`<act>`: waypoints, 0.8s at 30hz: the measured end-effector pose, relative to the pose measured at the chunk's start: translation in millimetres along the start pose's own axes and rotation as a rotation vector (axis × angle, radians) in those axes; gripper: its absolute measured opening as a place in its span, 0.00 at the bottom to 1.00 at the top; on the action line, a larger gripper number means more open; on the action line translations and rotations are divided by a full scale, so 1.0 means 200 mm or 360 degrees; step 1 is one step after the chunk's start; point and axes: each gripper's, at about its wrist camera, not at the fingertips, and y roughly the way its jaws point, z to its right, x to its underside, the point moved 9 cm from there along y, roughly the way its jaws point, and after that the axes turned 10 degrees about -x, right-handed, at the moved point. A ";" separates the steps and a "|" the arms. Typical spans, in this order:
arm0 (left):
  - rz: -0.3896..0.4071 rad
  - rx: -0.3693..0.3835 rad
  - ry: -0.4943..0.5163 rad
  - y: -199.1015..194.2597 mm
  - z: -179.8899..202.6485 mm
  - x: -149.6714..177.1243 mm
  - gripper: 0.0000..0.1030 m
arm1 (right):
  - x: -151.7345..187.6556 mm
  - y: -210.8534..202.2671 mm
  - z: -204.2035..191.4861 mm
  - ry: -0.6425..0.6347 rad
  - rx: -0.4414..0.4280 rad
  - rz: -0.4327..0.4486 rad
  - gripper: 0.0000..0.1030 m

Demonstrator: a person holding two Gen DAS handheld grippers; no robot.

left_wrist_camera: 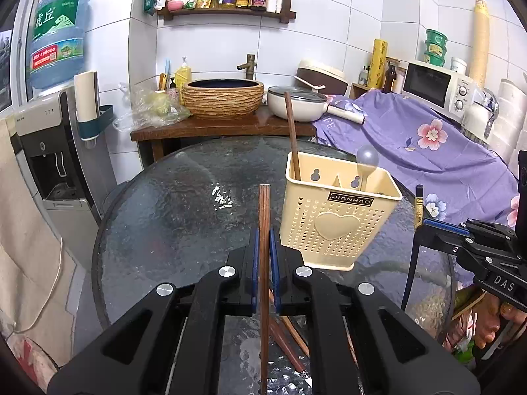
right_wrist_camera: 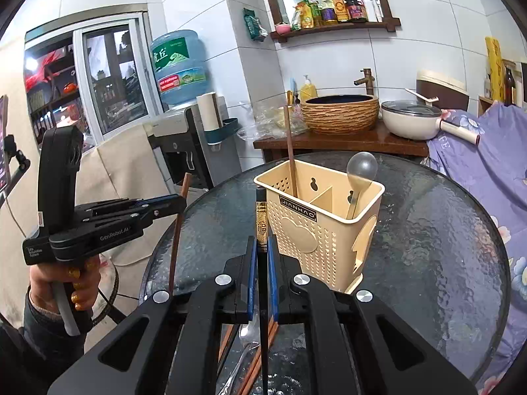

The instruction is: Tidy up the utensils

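1. Left gripper (left_wrist_camera: 264,240): clamped on a brown wooden chopstick (left_wrist_camera: 263,263), held upright between the blue pads (left_wrist_camera: 274,256), top end rising above the fingertips, lower end hanging below them toward the round glass table (left_wrist_camera: 171,204).
2. Just ahead and to the right of that gripper: a cream perforated utensil holder (left_wrist_camera: 332,223) marked JIANHAO, standing on the glass; one wooden chopstick (left_wrist_camera: 291,135) leaning in its left compartment, a clear plastic spoon (left_wrist_camera: 366,161) upright in its right one.
3. Below and behind the left fingers: loose wooden chopsticks (left_wrist_camera: 290,335) lying crossed on the table.
4. Right gripper (right_wrist_camera: 260,253): closed on a black chopstick (right_wrist_camera: 262,223) with a gold-patterned band, held upright, tip above the pads.
5. Immediately right of and beyond that gripper: the same holder, nearly touching the right finger (right_wrist_camera: 273,263) in the picture.
6. Beneath the right gripper: a metal spoon (right_wrist_camera: 247,339) and more chopsticks on the glass.
7. Far left of it: a hand (right_wrist_camera: 66,283) gripping the other tool's handle.
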 end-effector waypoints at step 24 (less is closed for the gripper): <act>0.0161 0.0015 0.0028 -0.17 0.01 -0.15 0.07 | -0.12 -0.09 -0.08 -0.0116 -0.0026 0.0077 0.07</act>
